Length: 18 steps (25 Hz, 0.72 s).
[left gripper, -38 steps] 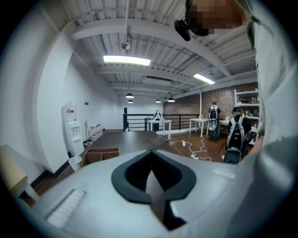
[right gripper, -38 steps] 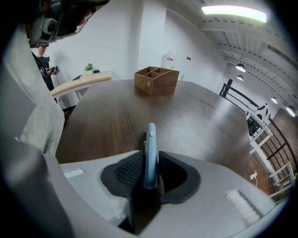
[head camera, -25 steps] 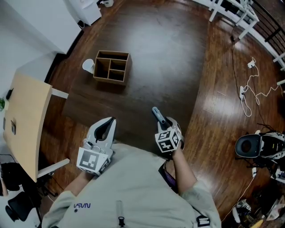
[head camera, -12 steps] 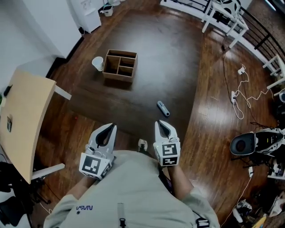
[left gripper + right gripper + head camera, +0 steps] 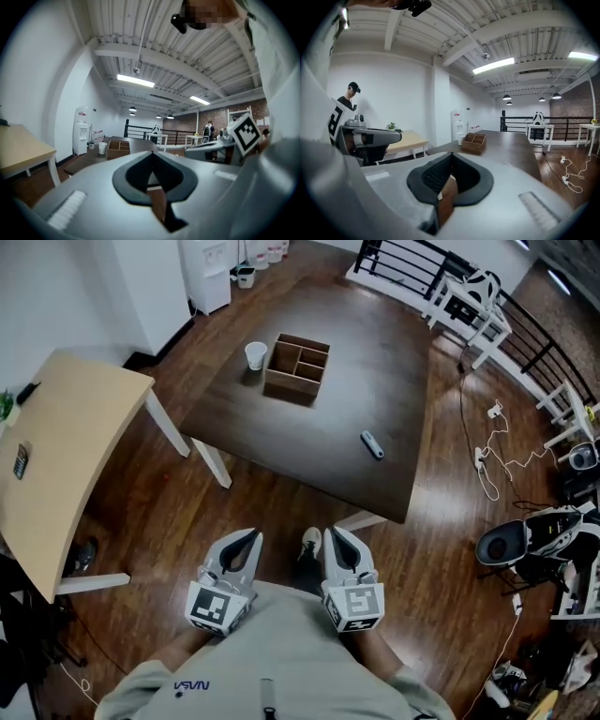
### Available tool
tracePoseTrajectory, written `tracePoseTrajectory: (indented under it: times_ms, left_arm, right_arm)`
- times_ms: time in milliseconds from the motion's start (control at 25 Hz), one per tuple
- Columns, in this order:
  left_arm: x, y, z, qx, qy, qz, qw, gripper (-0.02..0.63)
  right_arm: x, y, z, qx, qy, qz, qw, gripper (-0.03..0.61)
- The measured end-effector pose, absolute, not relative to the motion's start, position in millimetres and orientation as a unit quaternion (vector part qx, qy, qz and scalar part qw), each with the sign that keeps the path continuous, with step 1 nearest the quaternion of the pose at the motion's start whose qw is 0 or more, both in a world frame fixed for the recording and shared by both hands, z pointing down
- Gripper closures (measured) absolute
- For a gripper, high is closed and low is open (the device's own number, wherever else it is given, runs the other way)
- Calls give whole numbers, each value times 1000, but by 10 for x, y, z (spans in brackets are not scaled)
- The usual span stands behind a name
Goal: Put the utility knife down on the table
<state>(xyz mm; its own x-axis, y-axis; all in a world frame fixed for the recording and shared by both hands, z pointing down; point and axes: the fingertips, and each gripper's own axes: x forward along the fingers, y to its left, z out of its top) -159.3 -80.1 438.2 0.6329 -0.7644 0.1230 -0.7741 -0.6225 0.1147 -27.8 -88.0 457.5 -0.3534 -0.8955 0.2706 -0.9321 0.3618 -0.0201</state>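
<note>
The grey-blue utility knife lies flat on the dark brown table, near its right edge, with nothing touching it. Both grippers are held close to my body, well back from the table's near edge and over the wooden floor. My left gripper is shut and holds nothing; in its own view the jaws meet at the tip. My right gripper is also shut and holds nothing. The knife does not show in either gripper view.
A wooden compartment box and a white cup stand at the table's far side. A light wooden table is on the left. White cables and a black stool lie on the floor to the right.
The right gripper let go of the knife on the table and shut. Both grippers drew back from the table towards my body, and the table now lies farther off.
</note>
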Motion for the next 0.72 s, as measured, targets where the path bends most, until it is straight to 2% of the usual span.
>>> tracePoseTrajectory:
  times_ms: [400, 720]
  left_arm:
    - [-1434, 11, 4132, 904, -420, -4, 78, 609]
    - [-566, 728, 4054, 922, -383, 1, 61, 609]
  right_arm:
    - [-178, 98, 4027, 566, -818, 43, 94, 577]
    - [443, 1001, 3979, 581, -810, 27, 78, 577]
